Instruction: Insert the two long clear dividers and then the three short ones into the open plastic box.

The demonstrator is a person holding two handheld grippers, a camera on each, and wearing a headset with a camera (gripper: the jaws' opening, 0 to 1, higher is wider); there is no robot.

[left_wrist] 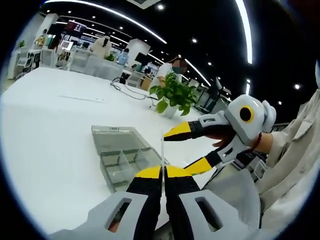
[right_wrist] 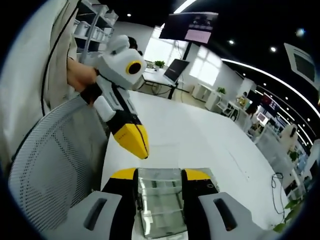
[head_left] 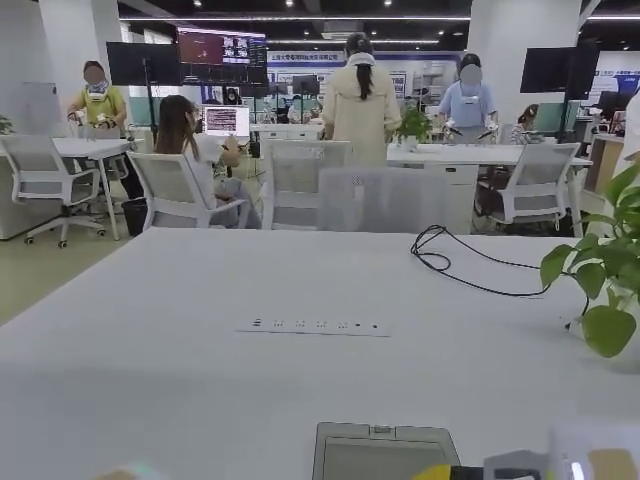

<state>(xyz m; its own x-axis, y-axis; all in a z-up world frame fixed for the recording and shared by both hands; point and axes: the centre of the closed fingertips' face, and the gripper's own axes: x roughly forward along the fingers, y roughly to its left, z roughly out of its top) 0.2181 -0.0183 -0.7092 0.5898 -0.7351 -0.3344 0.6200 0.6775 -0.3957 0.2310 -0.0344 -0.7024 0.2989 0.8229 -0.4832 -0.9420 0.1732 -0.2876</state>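
Two claws up: left claw (left_wrist: 163, 172) pinches a thin clear divider (left_wrist: 161, 147) edge-on, right claw (right_wrist: 160, 176) gapes empty. Open plastic box (left_wrist: 120, 152) sits on the bench (left_wrist: 50, 125) just beyond. Best keep the divider upright, square its ends to the box walls, press down evenly.

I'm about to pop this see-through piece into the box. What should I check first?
1. Grip: the left hand-held gripper is shut on the clear divider: ok.
2. Spare hand: the right hand-held gripper is open and holding nothing: ok.
3. The plastic box sits open on the table: ok.
4. Divider lined up over its slot: not ok, it looks held off to the box's side.
5. Long piece or short piece: cannot tell.
6. The plant and the cable are away from the box: ok.
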